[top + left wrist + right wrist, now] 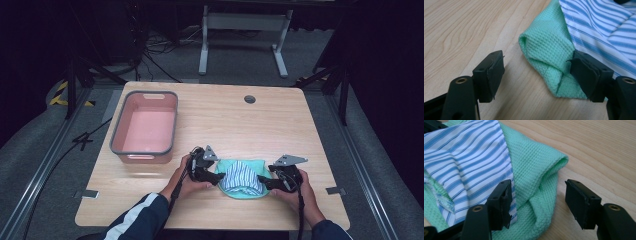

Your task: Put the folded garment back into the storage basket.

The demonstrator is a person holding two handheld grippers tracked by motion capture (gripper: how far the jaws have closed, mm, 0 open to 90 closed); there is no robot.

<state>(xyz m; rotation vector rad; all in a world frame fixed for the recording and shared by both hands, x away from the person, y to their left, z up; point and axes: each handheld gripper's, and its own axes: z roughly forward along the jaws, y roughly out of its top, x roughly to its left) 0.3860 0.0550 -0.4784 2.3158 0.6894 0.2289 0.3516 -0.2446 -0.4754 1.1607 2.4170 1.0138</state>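
A mint-green waffle cloth [248, 193] lies near the table's front edge, folded around a blue-and-white striped cloth [242, 176] that rests on top of it. My left gripper [216, 177] is at the bundle's left end, open. In the left gripper view the green fold [546, 47] sits between the jaws of the left gripper [537, 75]; one pad [584, 75] rests against it, the other stands clear over bare wood. My right gripper [262, 182] is at the right end, open. Its jaws [539, 202] straddle the green fold [536, 177] beside the striped cloth [466, 157].
A pink bin [116, 140] with a grey rim stands at the table's left. The wooden tabletop [225, 120] has a round cable hole [249, 99] at the back. The person's forearms come in from the front edge.
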